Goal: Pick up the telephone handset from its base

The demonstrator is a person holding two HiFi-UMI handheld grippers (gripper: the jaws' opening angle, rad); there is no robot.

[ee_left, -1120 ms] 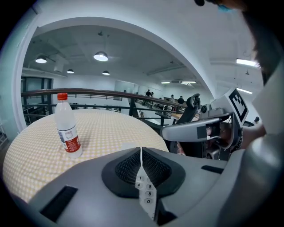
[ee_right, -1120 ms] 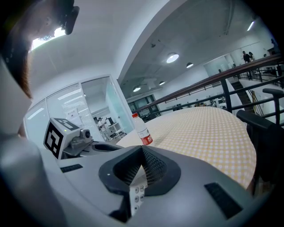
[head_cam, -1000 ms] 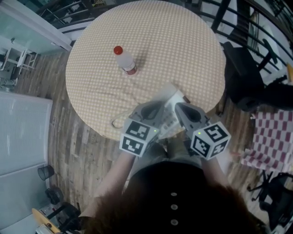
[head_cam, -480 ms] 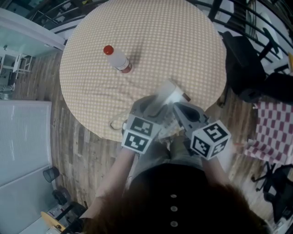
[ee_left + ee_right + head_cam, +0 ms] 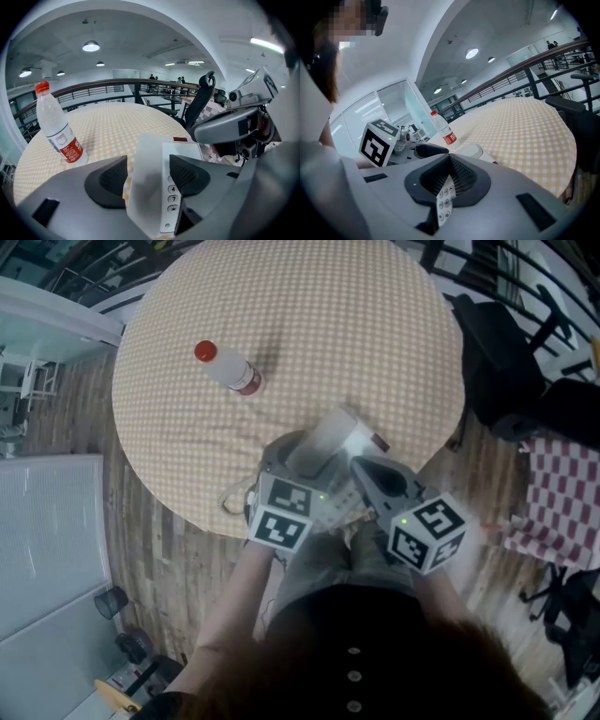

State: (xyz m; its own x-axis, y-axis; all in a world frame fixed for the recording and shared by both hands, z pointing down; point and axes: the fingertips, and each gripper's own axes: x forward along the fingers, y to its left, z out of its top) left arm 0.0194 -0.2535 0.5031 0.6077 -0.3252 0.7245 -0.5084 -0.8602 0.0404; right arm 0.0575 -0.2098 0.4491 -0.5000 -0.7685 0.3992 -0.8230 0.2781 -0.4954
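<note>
A white telephone sits at the near edge of the round table, with its handset (image 5: 326, 435) lying along the left side of the base (image 5: 364, 441). My left gripper (image 5: 305, 454) reaches down over it. In the left gripper view its jaws are opening, and the handset (image 5: 144, 187) stands between the dark pads (image 5: 108, 180) with neither pad pressing on it. The keypad of the base (image 5: 172, 199) shows under the right pad. My right gripper (image 5: 364, 467) hovers just right of the phone, its pads (image 5: 457, 176) meeting at the tips, keypad visible behind.
A clear water bottle with a red cap (image 5: 223, 367) stands on the yellow checked tablecloth (image 5: 319, 324), left of and beyond the phone. The phone cord (image 5: 232, 495) loops over the table's near edge. A black chair (image 5: 497, 362) and a red checked cloth (image 5: 558, 507) are at the right.
My left gripper has sunk toward the phone and its jaws have spread, so the white handset now shows between them. The right gripper has dropped slightly.
</note>
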